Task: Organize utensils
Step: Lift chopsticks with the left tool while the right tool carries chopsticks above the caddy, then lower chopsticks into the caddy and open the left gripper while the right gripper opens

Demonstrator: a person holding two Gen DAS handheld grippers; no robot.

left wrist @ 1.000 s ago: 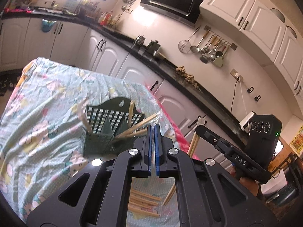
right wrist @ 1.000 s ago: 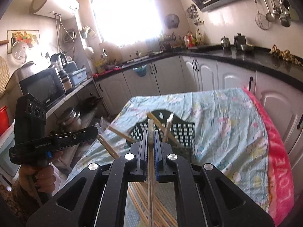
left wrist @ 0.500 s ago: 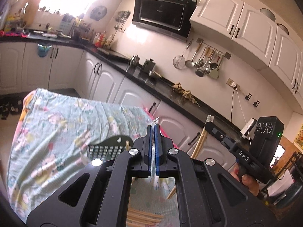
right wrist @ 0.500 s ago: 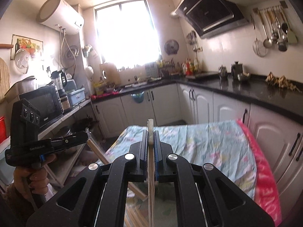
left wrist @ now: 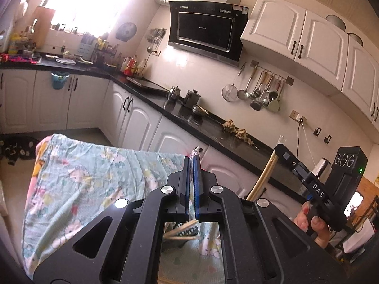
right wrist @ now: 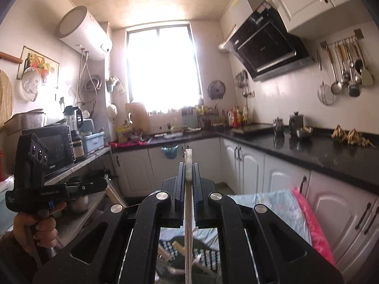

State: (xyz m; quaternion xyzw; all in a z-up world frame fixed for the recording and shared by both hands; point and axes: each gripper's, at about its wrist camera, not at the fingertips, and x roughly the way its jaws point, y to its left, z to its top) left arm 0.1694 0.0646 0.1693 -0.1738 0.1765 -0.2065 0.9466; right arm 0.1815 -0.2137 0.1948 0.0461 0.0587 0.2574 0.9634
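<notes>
Wooden chopsticks (right wrist: 188, 165) pinched in closed right gripper (right wrist: 188, 169), left gripper (left wrist: 193, 163) closed (plastic scrap).

Basket (right wrist: 189, 248) is sitting on the cloth-covered worktop (left wrist: 78, 184), chopsticks (left wrist: 182, 233) standing in it; kitchen counter (left wrist: 213, 127) is running behind.

"DAS" in white letters on the right gripper (left wrist: 281, 152) body, seen from the left wrist view. "GenRobot.AI", small, on the left gripper (right wrist: 104, 185) body. "Galanz" on the microwave (right wrist: 53, 152) front, blurry. Range hood (left wrist: 205, 32) logo too small to read.
</notes>
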